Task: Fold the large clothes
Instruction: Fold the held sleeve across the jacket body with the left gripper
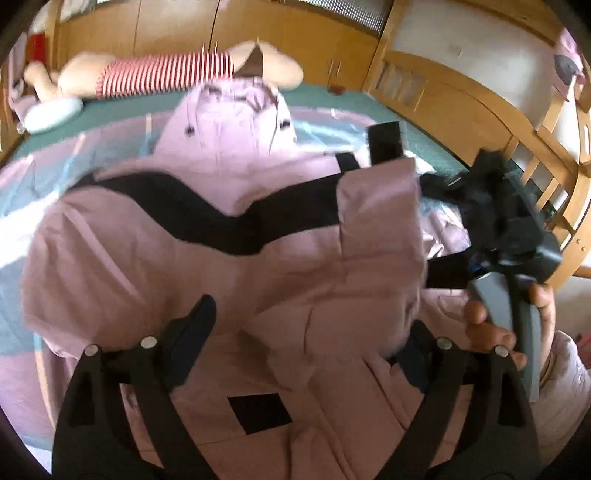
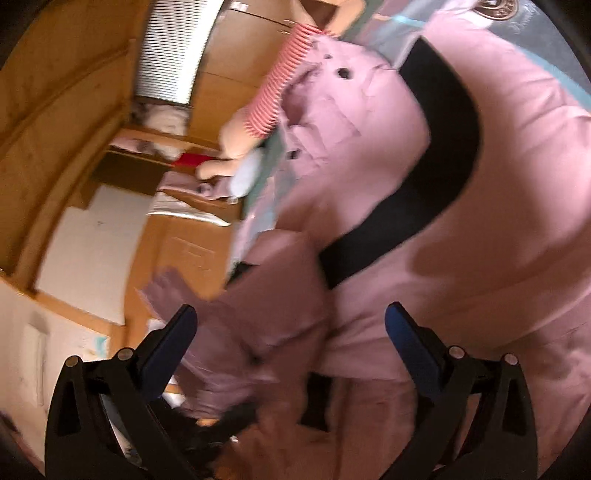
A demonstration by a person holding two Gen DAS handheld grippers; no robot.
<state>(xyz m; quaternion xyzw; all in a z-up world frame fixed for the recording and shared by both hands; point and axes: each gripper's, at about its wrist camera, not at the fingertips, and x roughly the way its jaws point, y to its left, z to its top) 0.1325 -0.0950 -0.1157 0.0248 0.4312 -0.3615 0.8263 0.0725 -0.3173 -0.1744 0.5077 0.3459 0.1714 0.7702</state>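
A large pink padded jacket (image 1: 184,266) with a curved black band (image 1: 184,206) lies spread on the bed, its hood (image 1: 229,118) toward the far end. My left gripper (image 1: 310,314) hovers over the jacket's lower part, open wide; a fold of fabric hides its right finger. One pink sleeve (image 1: 380,206) stands raised at the right, beside the other tool, whose grey handle a hand (image 1: 480,325) holds. In the right wrist view my right gripper (image 2: 291,310) is open, and the blurred sleeve (image 2: 266,302) hangs between its fingers without being pinched. The jacket's body (image 2: 498,184) fills the right of that view.
A plush toy in a red-striped shirt (image 1: 166,74) and a white cushion (image 1: 51,114) lie at the far end of the teal bedspread (image 1: 110,107). Wooden cupboards (image 1: 177,29) stand behind. A wooden bed rail (image 1: 554,177) runs along the right side.
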